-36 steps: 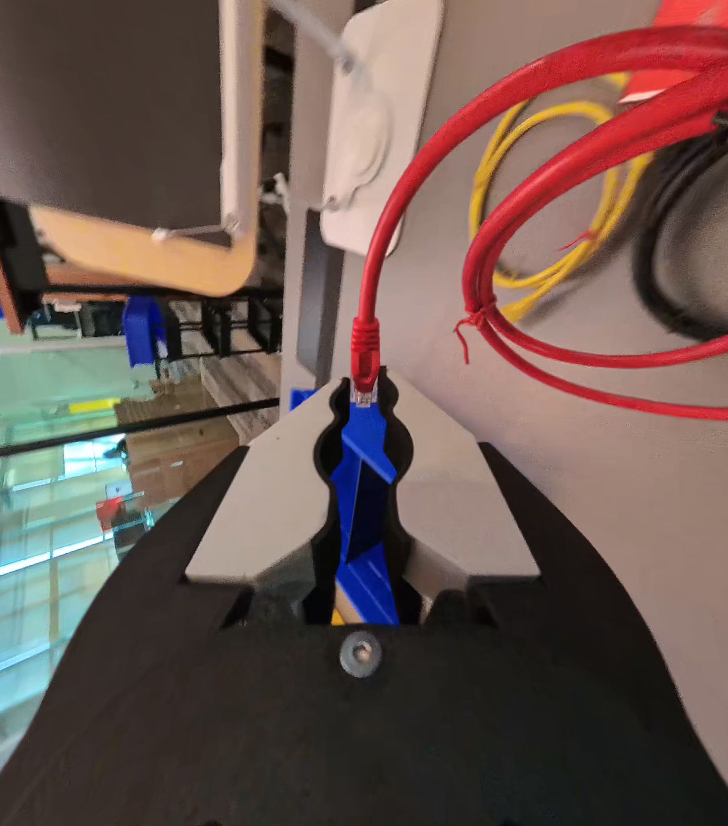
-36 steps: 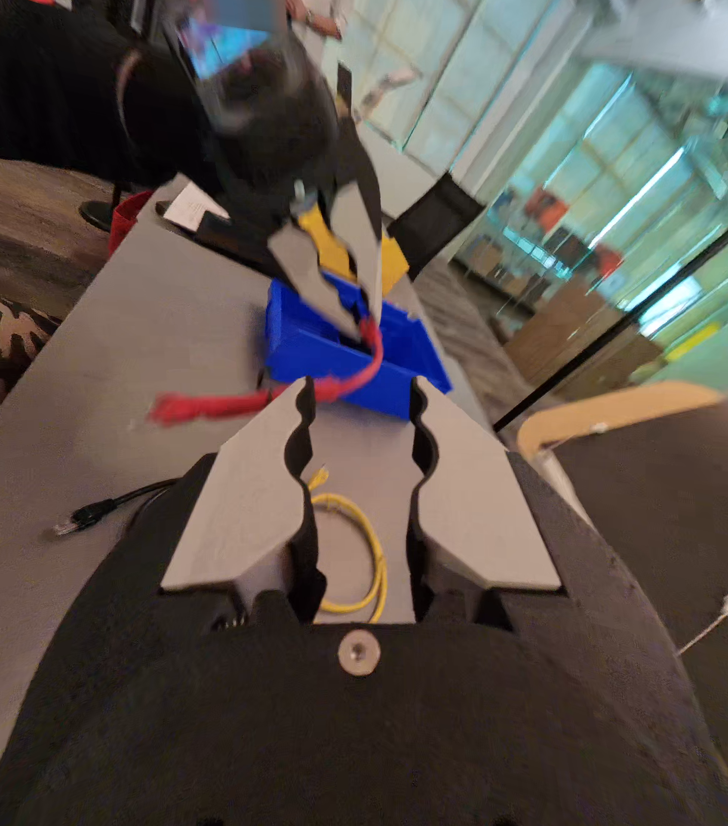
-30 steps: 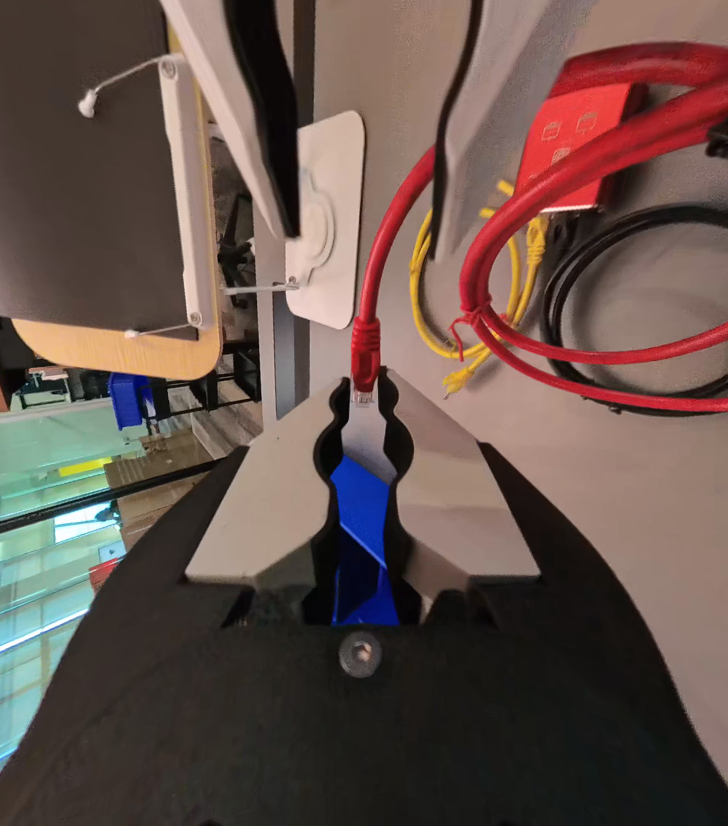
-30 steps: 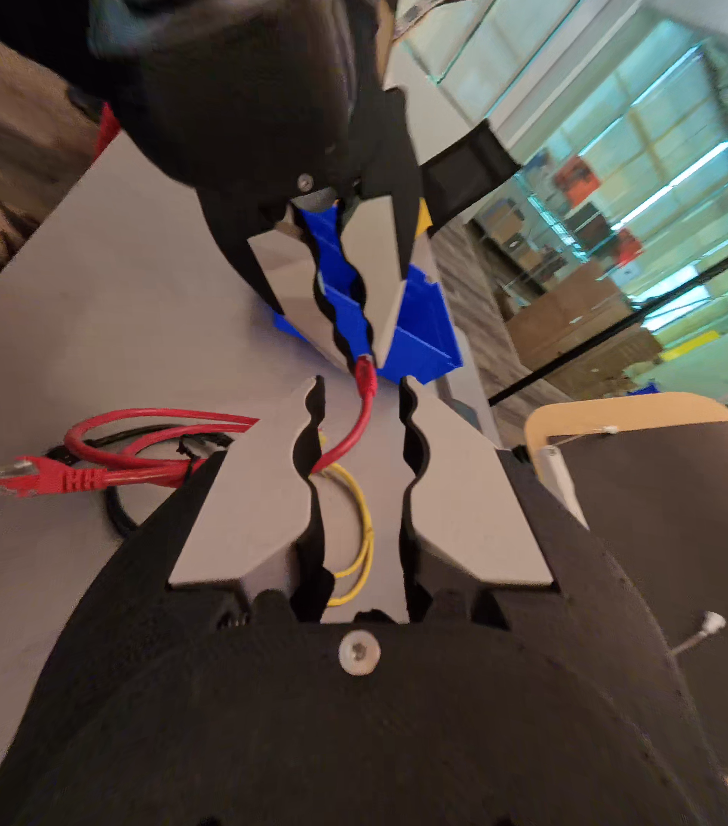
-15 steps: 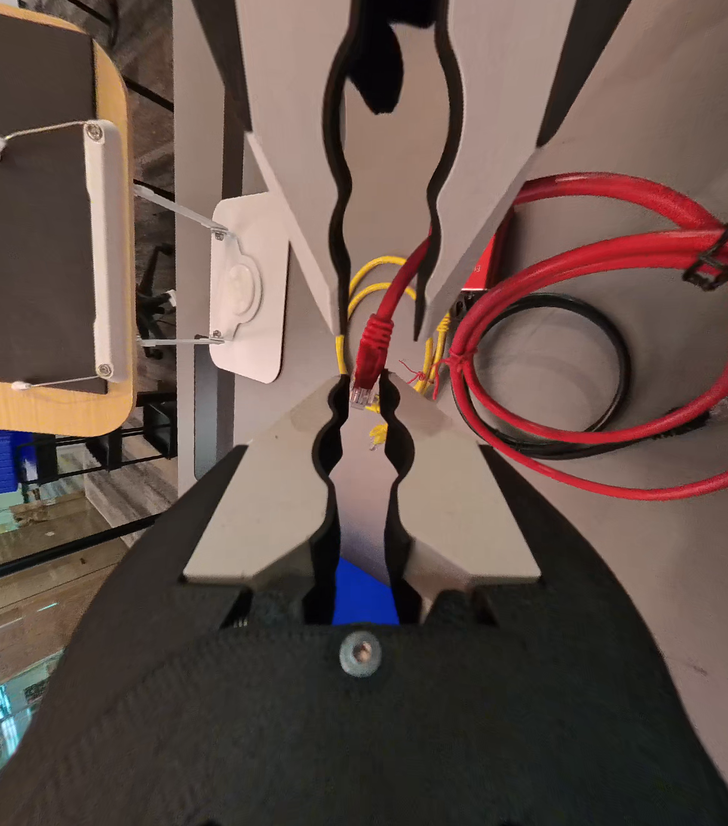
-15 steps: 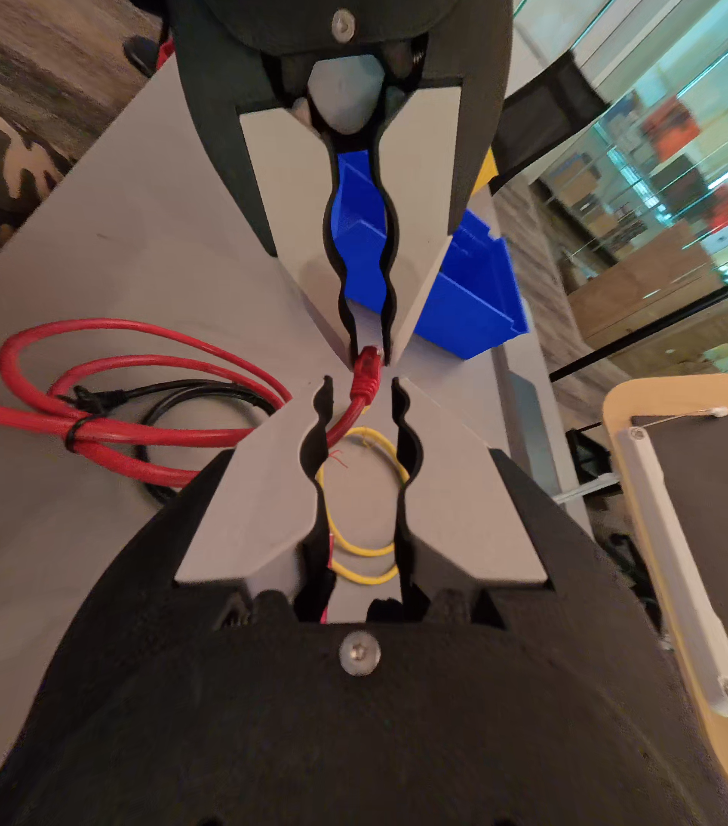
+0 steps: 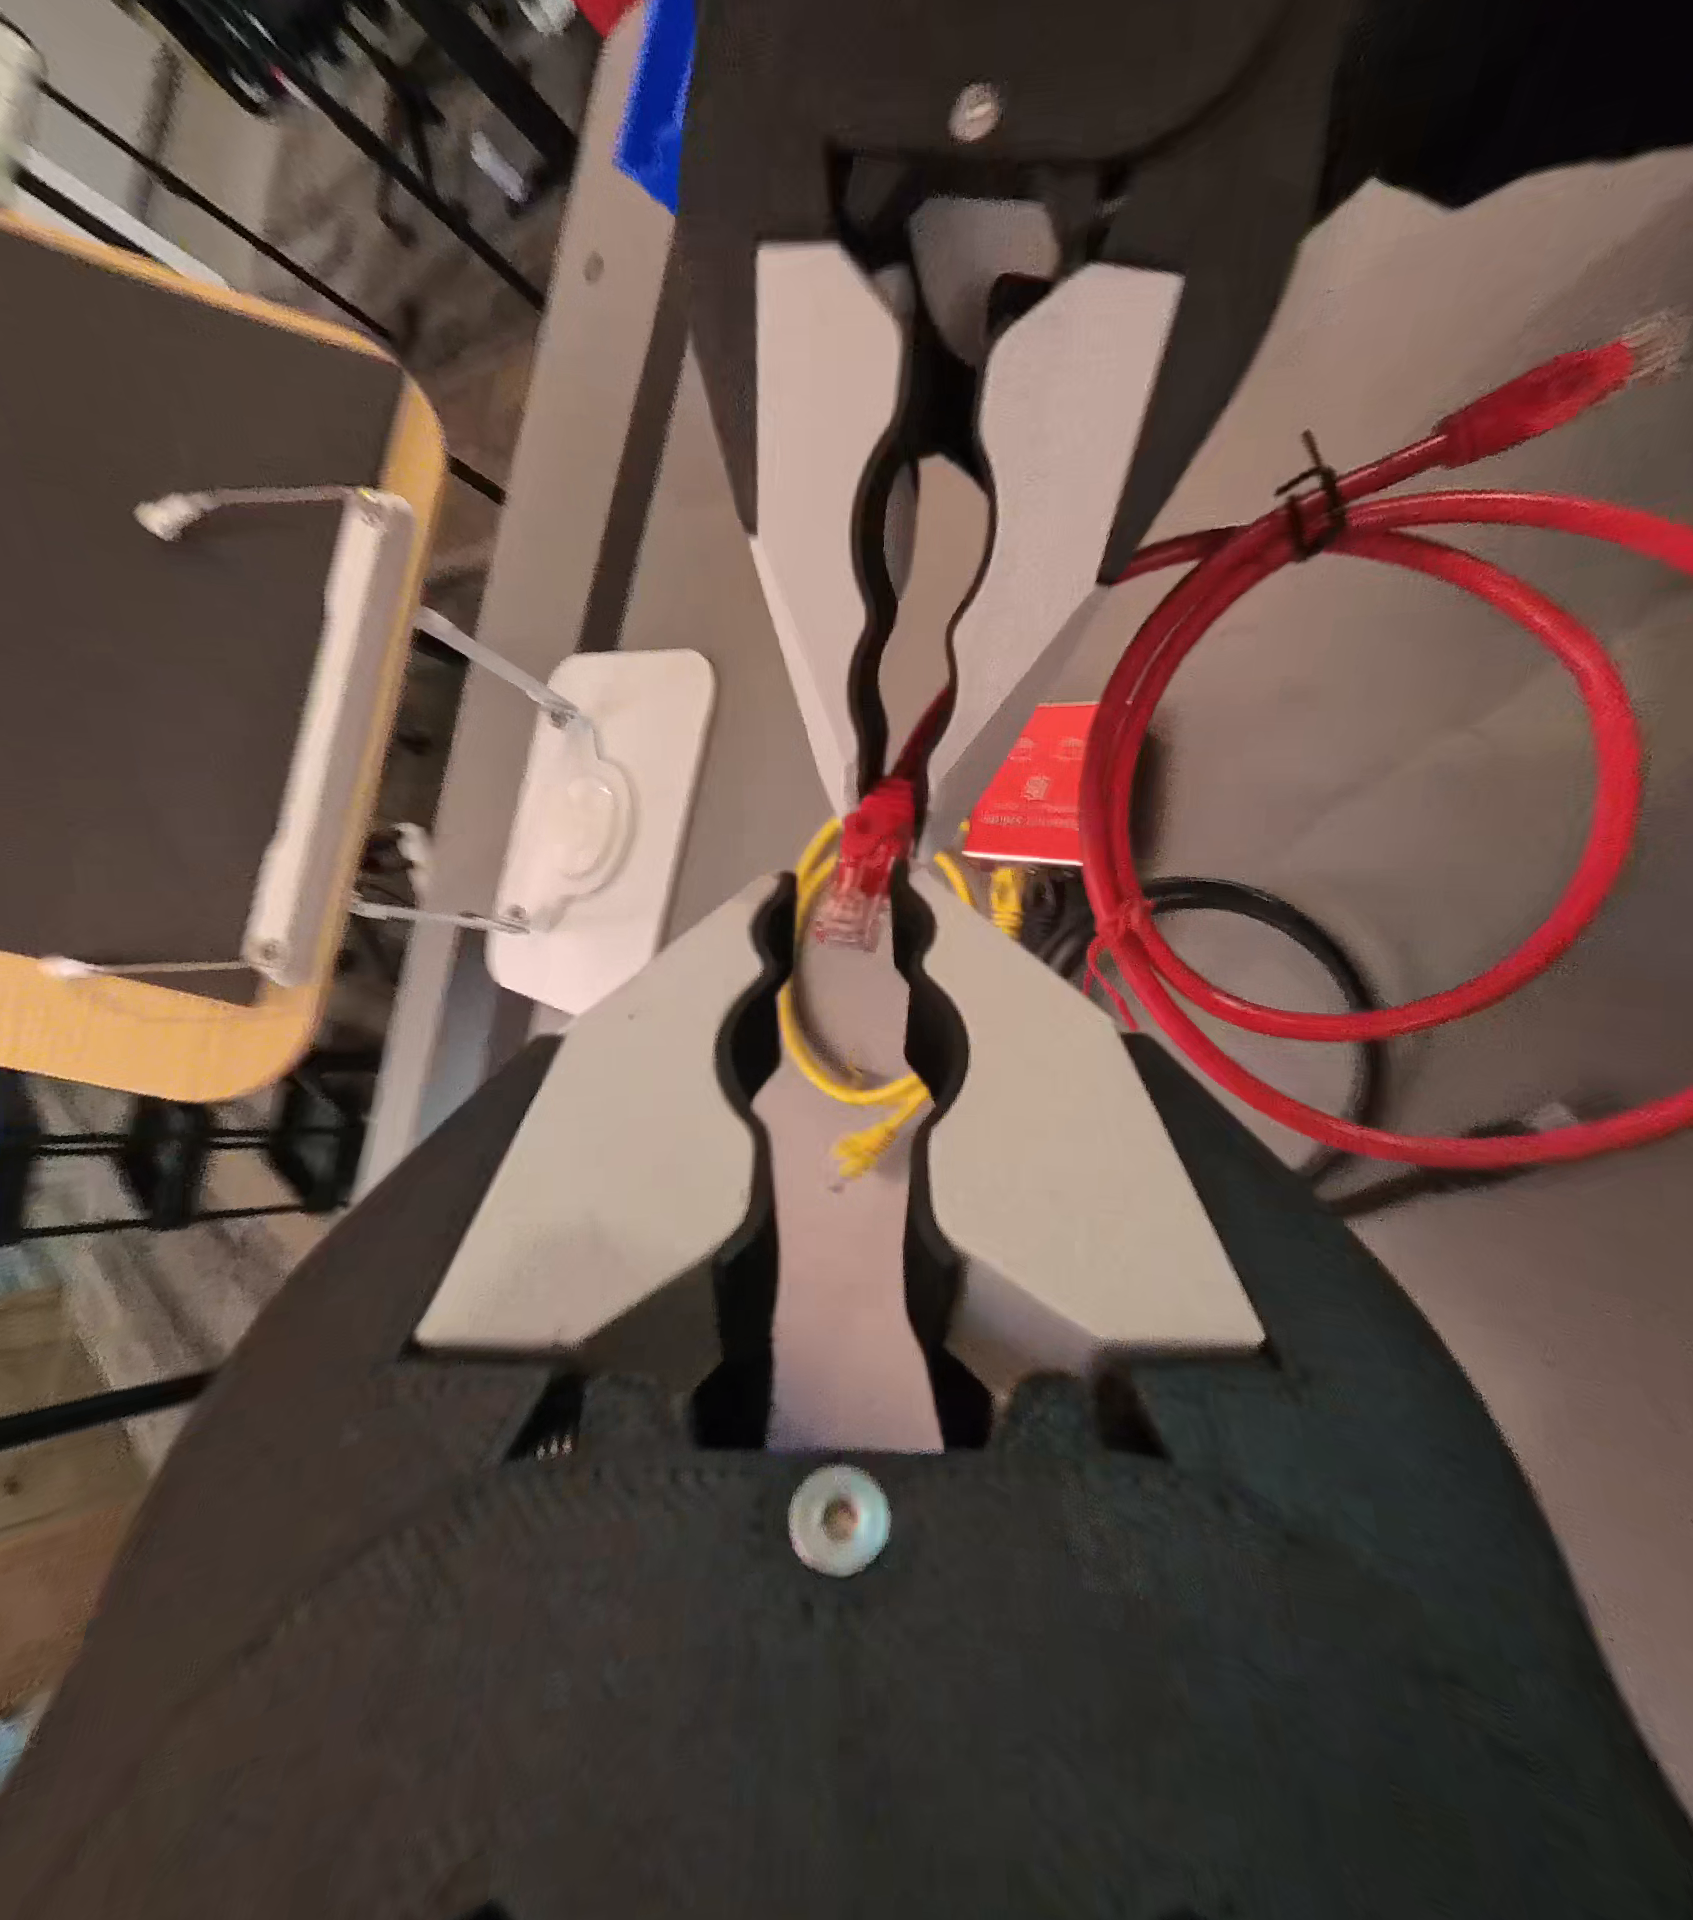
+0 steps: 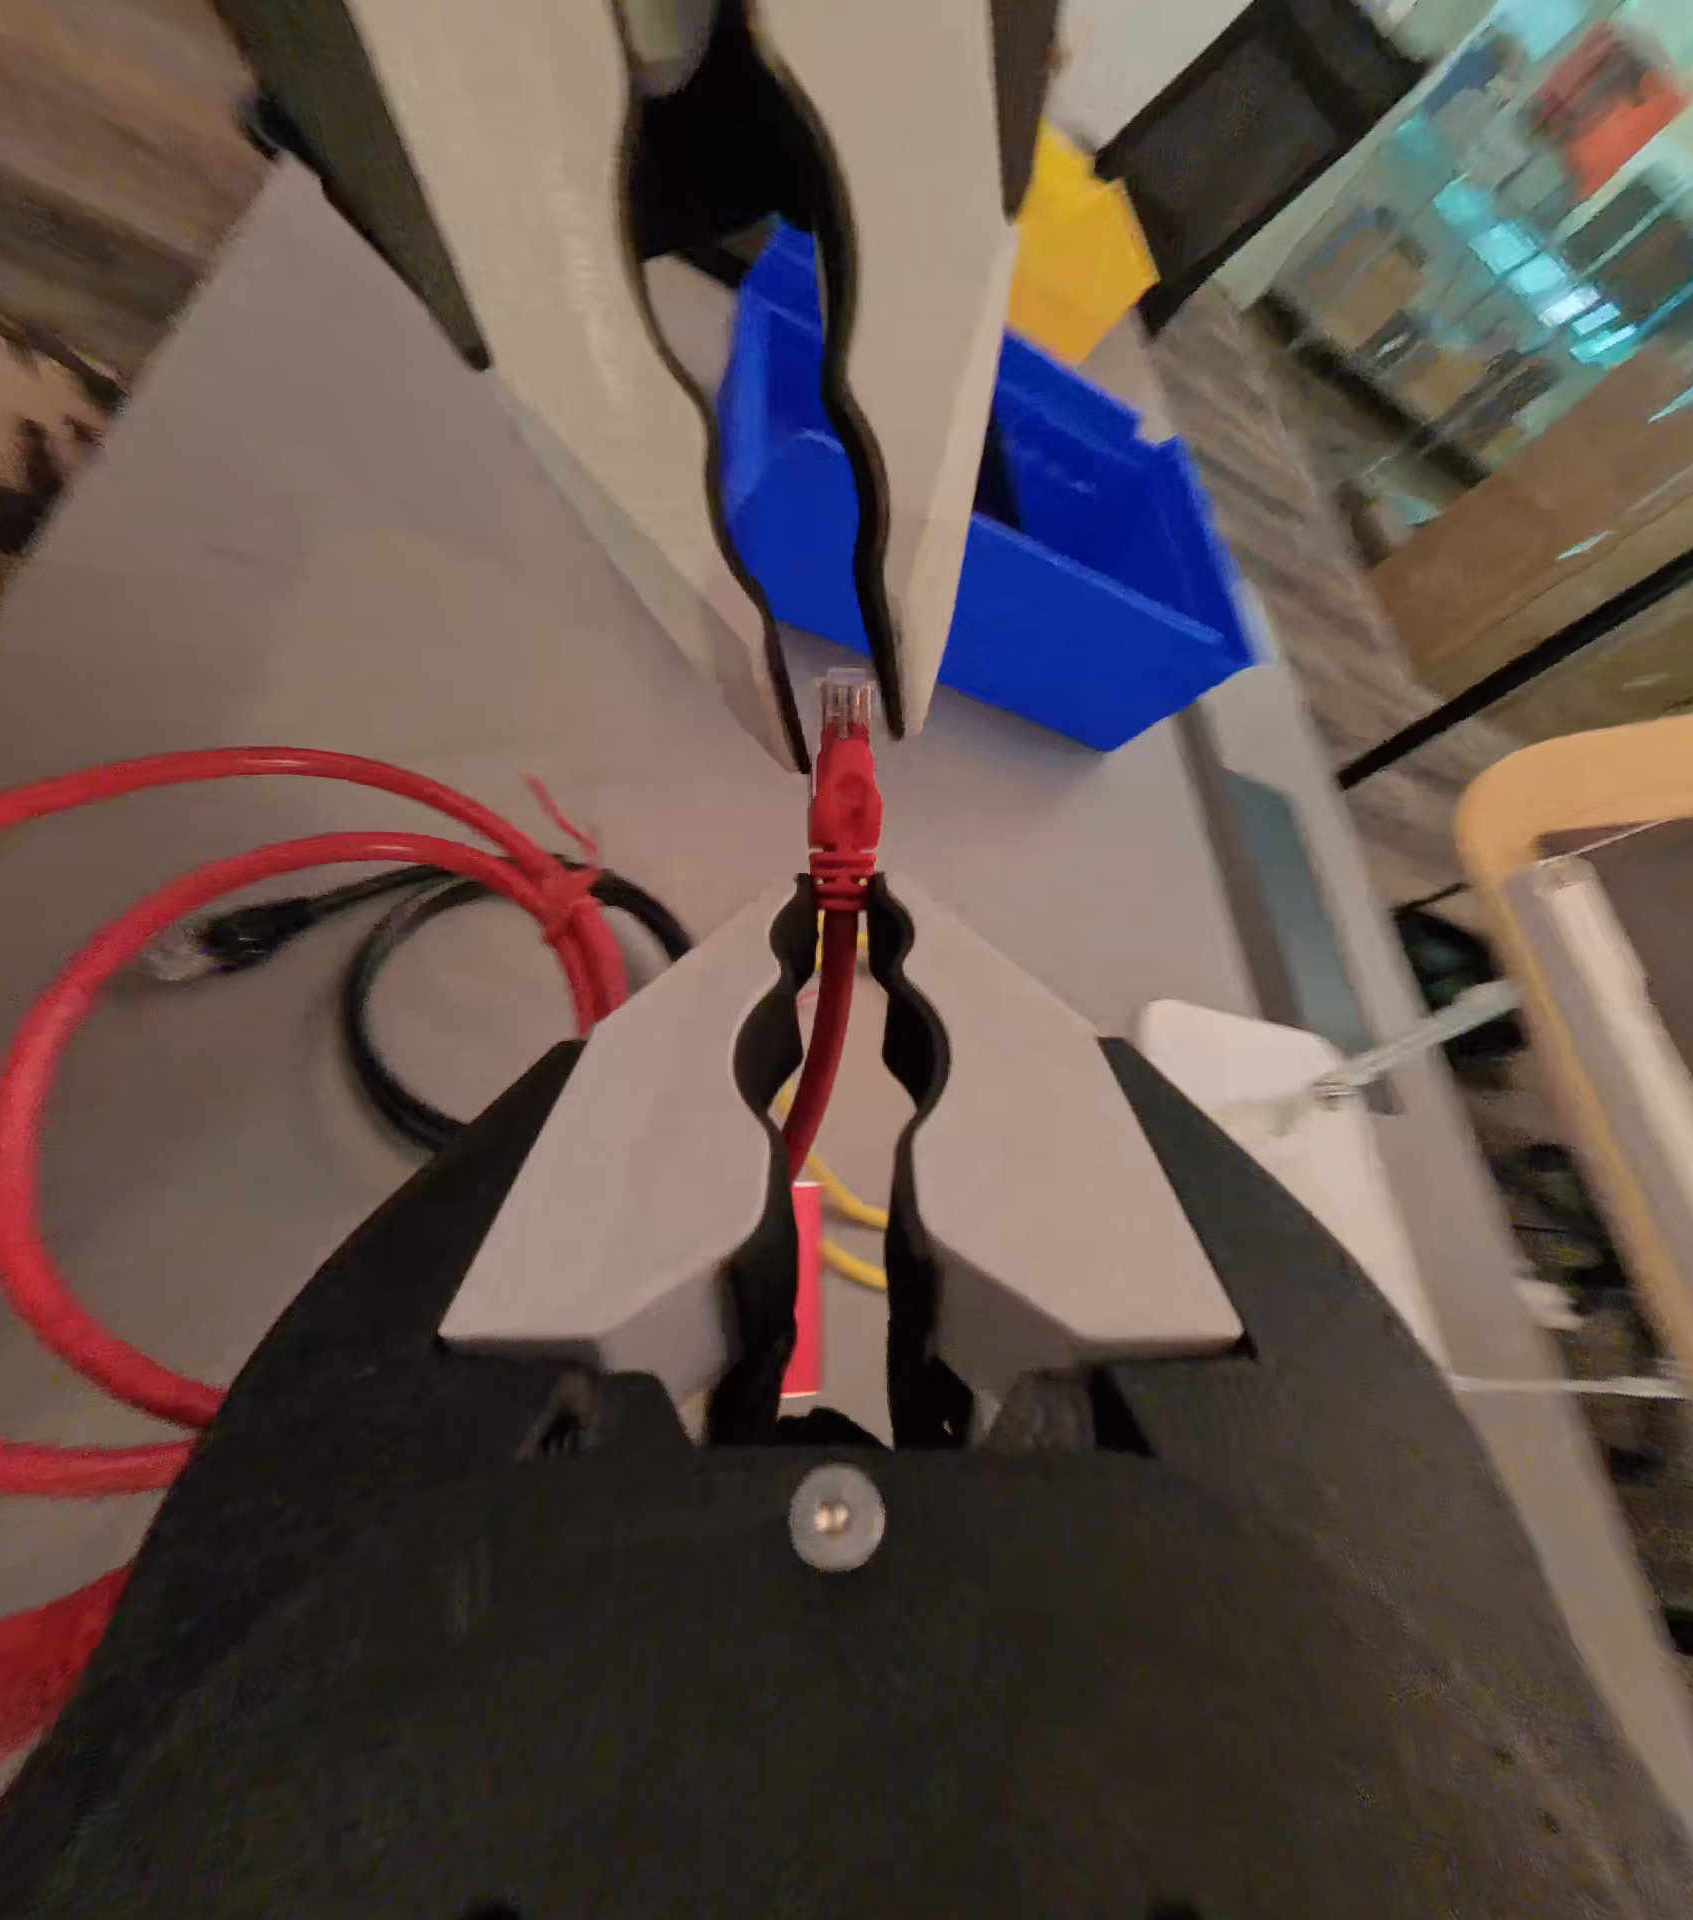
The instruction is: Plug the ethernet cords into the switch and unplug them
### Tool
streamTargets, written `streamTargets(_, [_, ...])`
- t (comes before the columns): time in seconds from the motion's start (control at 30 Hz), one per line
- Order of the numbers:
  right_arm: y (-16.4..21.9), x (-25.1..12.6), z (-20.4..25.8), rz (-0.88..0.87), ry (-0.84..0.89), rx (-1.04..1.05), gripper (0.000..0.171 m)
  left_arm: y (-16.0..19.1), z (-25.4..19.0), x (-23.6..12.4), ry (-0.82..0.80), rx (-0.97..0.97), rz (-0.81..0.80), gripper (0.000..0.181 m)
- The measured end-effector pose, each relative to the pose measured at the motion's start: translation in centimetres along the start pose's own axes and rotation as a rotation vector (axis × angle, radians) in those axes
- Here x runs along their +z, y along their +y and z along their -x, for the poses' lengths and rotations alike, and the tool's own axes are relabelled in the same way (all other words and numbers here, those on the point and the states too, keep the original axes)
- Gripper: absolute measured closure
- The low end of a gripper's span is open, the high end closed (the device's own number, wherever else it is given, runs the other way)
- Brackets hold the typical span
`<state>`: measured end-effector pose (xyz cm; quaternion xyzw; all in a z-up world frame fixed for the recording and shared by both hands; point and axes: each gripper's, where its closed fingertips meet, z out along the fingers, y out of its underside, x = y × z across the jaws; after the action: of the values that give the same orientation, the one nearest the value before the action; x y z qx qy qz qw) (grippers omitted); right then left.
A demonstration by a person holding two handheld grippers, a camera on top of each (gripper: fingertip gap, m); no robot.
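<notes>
1. Ethernet cord [image 8: 847, 800], red, held up off the grey table [image 7: 1444, 727] between two grippers that meet nose to nose. Rest of its length looped and tied on the tabletop.
2. Right gripper [image 8: 837, 888] clamped tight on the ribbed boot just behind the clear plug [image 8: 844, 707], with the cable running back down between its fingers.
3. Left gripper [image 7: 847, 894] facing it with jaws apart. Plug end sits in the gap at its tips, seemingly unclamped, with a sliver of space showing on either side.
4. Long axis of the plug in line with both sets of fingers: contacts point away from the right gripper and straight into the mouth of the left.
5. Red switch [image 7: 1029, 800] flat on the table just beside and below the meeting point, with a yellow cord [image 7: 821, 1081] and a black cord [image 7: 1341, 987] lying close by. Blue bin [image 8: 1081, 603] farther back.
6. Judged a hand-over, with the right gripper now the only one gripping and the nearer to the switch. Next move likely to swing the plug nose off the left gripper and down toward a port. Port side of the switch too blurred to place.
</notes>
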<state>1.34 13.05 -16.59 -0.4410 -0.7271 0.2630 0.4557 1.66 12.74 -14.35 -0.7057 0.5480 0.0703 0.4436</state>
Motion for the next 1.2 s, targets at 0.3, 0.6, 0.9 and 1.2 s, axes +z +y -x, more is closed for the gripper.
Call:
streamTargets(0.3, [0.2, -1.5, 2.8, -0.024, -0.408, 0.200, 0.164, -1.2, -2.0, 1.2, -0.245, 0.613, 0.031, 0.165])
streamTargets(0.6, [-4.3, -4.1, 1.3, -0.448, -0.515, 0.485, 0.148, -4.2, 0.4, -1.3, -0.343, 0.303, -0.152, 0.170])
streamTargets(0.9, [-6.2, -6.7, -1.1, -0.811, -0.442, 0.704, 0.156, -5.7, 1.4, -1.5, -0.458, 0.083, -0.297, 0.169])
streamTargets(1.2, [-6.0, -6.5, -0.9, -0.709, -0.433, 0.679, 0.155, -5.9, 1.3, -1.6, -0.472, 0.084, -0.305, 0.169])
